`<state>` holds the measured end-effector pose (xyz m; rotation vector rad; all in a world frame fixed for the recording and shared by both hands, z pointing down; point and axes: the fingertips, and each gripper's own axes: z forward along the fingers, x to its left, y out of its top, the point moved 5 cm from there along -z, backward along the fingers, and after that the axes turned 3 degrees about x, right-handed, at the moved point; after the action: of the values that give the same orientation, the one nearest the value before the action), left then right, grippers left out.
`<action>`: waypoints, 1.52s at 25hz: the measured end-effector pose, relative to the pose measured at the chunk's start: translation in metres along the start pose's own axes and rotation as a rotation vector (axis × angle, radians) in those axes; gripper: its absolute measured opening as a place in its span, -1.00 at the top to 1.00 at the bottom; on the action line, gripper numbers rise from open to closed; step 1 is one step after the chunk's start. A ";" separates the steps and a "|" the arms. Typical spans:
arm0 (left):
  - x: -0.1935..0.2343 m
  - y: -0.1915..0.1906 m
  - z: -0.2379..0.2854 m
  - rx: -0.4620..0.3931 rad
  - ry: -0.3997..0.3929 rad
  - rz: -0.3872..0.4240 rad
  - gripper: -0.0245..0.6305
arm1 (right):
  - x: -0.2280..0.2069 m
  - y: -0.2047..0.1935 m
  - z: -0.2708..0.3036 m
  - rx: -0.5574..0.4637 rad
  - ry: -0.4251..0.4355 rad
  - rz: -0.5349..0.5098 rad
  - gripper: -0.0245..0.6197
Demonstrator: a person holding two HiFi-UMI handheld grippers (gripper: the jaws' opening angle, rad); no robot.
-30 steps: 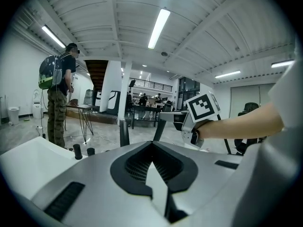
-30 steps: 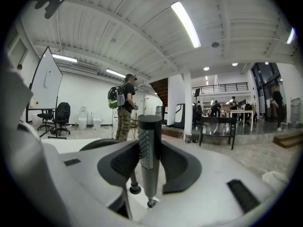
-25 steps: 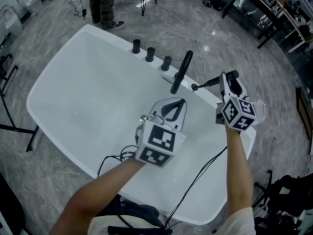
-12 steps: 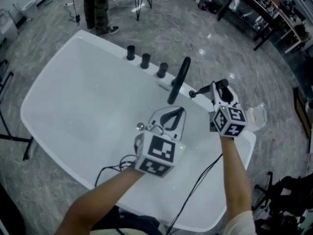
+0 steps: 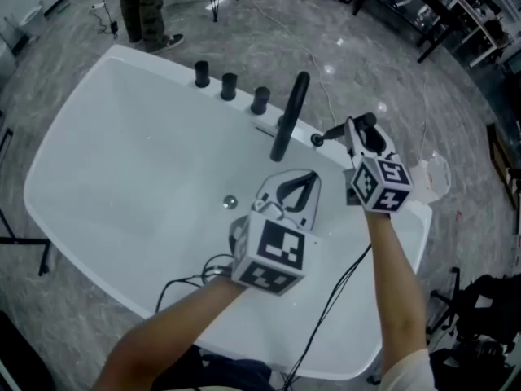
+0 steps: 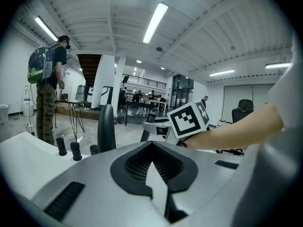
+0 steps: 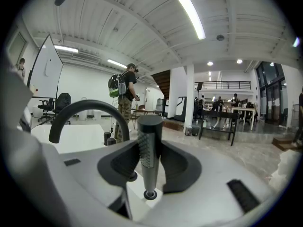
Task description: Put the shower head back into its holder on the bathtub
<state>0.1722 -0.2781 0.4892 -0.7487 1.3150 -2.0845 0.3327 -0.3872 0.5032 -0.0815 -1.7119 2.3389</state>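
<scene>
Tools, one in each hand, are hovering over a glossy white bathtub with rounded corners (image 5: 122,161). The right tool (image 5: 358,131) is clamping a slim black cylindrical shower head (image 7: 149,143) between its jaws at the tub's far rim, toward the right corner. The shower head is standing upright with its nubbed face turned toward that tool's camera. Its narrow lower end is meeting a small black ring-shaped holder (image 7: 150,194) set in the white rim; whether it is fully seated there I cannot tell.

The left tool (image 5: 308,176) is hanging above the basin, just inside the far rim. Its jaws are pressing tip to tip with nothing between them.

Just left of the holder on the far rim, a curved black faucet spout (image 5: 289,120) is arching over the basin. Three short black cylindrical knobs (image 5: 229,85) are standing in a row farther left along that rim. A small round metal drain (image 5: 230,203) is sitting in the tub floor.

Each tool is carrying a white cube printed with blocky black square markers: the left cube (image 5: 273,251) and the right cube (image 5: 378,184) are both showing these codes plainly.

Beyond the tub's far left corner, a person wearing a grey-and-green backpack (image 6: 47,79) is standing on the grey marbled floor (image 5: 366,47).
</scene>
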 end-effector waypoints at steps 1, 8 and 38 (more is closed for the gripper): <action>0.000 -0.001 0.002 0.003 -0.004 0.000 0.91 | 0.000 -0.002 0.001 0.002 0.000 0.001 0.49; -0.001 -0.014 0.015 0.033 -0.024 0.006 0.91 | -0.001 -0.011 0.013 0.015 0.001 0.003 0.49; 0.009 -0.040 0.024 0.071 -0.045 0.031 0.91 | -0.002 -0.042 0.059 0.077 -0.002 0.002 0.49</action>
<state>0.1762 -0.2843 0.5362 -0.7355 1.2147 -2.0662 0.3300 -0.4307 0.5615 -0.0676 -1.6214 2.4036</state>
